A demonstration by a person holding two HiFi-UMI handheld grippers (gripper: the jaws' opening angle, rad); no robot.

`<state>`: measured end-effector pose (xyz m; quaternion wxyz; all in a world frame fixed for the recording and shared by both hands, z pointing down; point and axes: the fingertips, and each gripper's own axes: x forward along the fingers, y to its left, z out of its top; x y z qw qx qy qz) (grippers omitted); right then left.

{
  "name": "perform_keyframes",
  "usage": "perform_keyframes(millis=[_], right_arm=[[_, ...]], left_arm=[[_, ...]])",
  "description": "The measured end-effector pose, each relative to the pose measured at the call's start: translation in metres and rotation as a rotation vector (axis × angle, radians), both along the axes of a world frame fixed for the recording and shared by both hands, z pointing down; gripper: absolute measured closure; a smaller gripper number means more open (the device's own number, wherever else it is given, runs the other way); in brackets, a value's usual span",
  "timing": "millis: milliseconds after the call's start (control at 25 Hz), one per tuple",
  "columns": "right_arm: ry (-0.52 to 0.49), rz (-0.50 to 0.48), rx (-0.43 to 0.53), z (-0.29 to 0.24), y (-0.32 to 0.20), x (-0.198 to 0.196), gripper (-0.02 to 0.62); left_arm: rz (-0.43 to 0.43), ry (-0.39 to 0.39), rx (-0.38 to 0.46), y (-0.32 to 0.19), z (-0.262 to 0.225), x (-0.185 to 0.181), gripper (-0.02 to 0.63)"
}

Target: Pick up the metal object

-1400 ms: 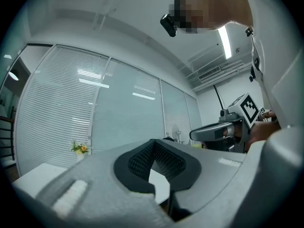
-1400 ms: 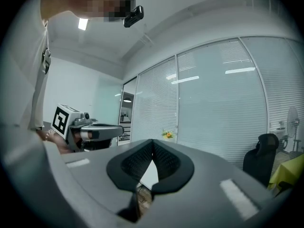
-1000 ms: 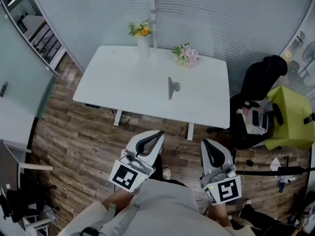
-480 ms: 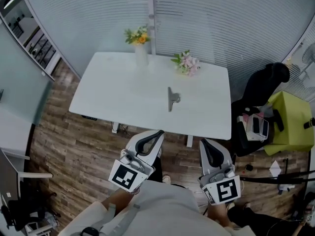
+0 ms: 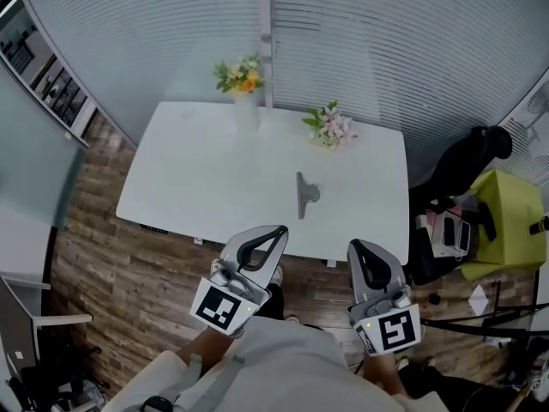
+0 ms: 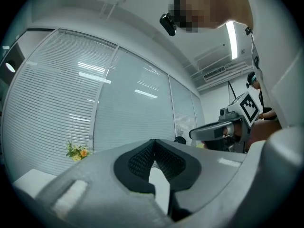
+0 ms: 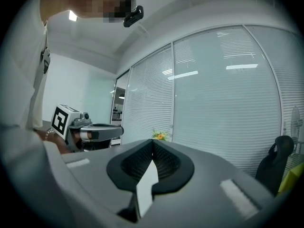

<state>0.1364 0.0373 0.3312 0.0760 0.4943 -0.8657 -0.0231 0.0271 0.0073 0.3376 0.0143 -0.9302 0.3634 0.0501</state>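
The metal object (image 5: 304,196), a slim grey bar with a rounded lug on one side, lies flat on the white table (image 5: 197,178), right of its middle. Both grippers hang short of the table's near edge, over the wood floor. My left gripper (image 5: 281,230) points at the table with its tips touching and nothing between them; the left gripper view shows the same shut tips (image 6: 153,141). My right gripper (image 5: 354,245) is to the right, also shut and empty (image 7: 153,141). The metal object appears in neither gripper view.
A vase of yellow flowers (image 5: 243,88) and a bunch of pink flowers (image 5: 330,127) stand at the table's far edge. To the right are a black chair (image 5: 467,157) and a yellow-green seat (image 5: 506,221). Glass walls with blinds lie behind.
Both grippers and the head camera have moved forward toward the table, whose near edge now lies just ahead of the fingertips. The jaws have stayed shut.
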Motion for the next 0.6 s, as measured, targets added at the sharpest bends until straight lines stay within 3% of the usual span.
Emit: perform_keyframes(millis=[600], right_arm=[[0.017, -0.008, 0.008, 0.0, -0.109, -0.028, 0.591]], left_arm=[[0.018, 0.002, -0.007, -0.107, 0.005, -0.021, 0.601]])
